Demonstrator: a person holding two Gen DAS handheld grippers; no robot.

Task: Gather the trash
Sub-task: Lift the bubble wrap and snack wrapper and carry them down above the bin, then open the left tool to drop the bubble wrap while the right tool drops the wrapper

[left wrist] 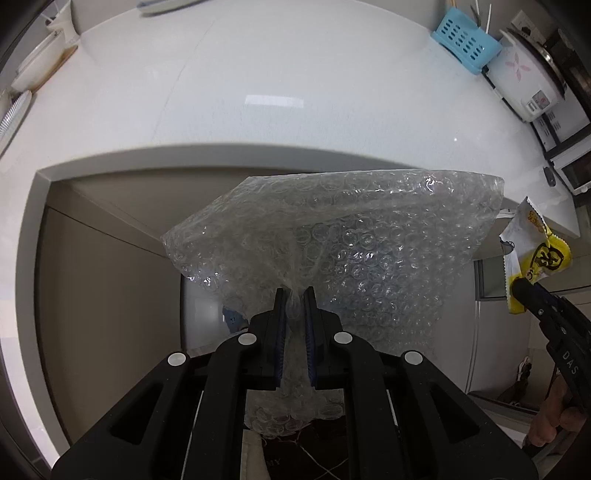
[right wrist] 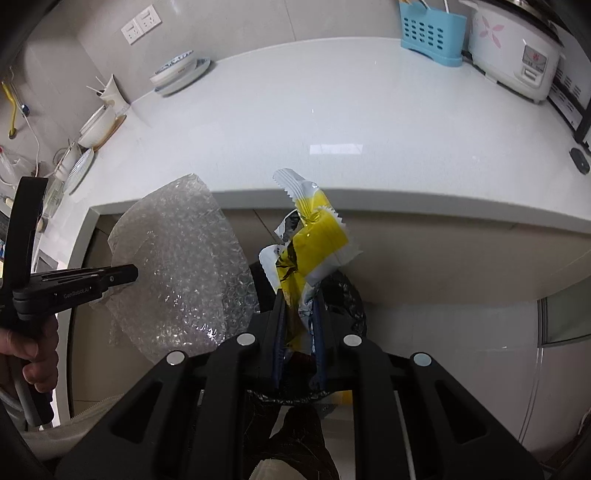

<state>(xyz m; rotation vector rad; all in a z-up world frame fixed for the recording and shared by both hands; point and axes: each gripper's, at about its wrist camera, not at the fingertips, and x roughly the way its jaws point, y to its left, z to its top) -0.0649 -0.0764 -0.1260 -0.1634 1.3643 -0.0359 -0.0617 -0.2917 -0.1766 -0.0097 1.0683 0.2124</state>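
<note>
My left gripper (left wrist: 294, 295) is shut on a sheet of clear bubble wrap (left wrist: 351, 236) and holds it in the air in front of the counter edge. The bubble wrap also shows in the right wrist view (right wrist: 177, 266), with the left gripper (right wrist: 135, 274) at its left side. My right gripper (right wrist: 300, 299) is shut on crumpled yellow and white snack wrappers (right wrist: 314, 240), held below the counter edge. The wrappers also show in the left wrist view (left wrist: 532, 251), with the right gripper (left wrist: 519, 286) beneath them. A black bag (right wrist: 347, 299) lies behind the wrappers.
The white counter (right wrist: 295, 122) carries a blue basket (right wrist: 430, 33), a white rice cooker (right wrist: 513, 51), stacked plates (right wrist: 177, 74) and dishes at the left (right wrist: 99, 125). Cabinet fronts (left wrist: 110, 295) lie under the counter edge.
</note>
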